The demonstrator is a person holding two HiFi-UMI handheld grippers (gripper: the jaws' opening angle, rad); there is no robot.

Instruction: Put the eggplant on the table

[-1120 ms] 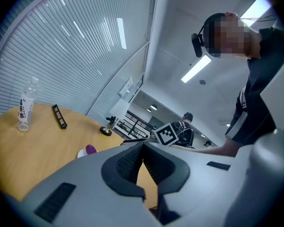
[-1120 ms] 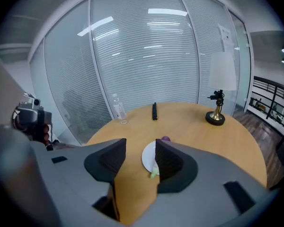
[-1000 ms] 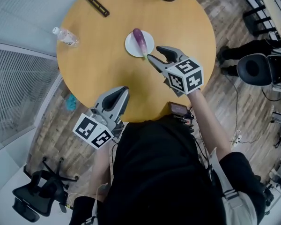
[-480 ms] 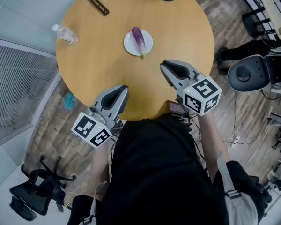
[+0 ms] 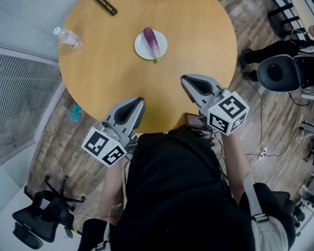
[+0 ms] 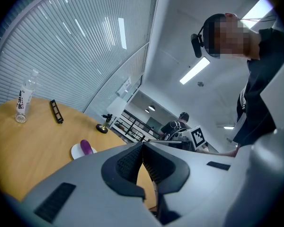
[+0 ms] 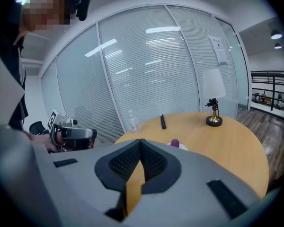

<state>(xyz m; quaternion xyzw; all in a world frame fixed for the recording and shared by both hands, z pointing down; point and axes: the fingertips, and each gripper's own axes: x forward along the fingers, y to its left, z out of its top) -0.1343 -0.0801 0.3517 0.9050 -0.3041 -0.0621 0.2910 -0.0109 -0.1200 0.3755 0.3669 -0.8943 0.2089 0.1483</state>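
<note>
In the head view the right tongs point(image 5: 187, 80) have drawn back from the purple eggplant point(image 5: 150, 42), which lies well ahead of them on a small white plate point(image 5: 142, 49) on the round wooden counter point(image 5: 110, 61). In the left gripper view the left tongs point(image 6: 142, 145) are pressed together on nothing. In the right gripper view the jaws have just been closing and meet empty, the eggplant beyond their tips, so the release looks done.
</note>
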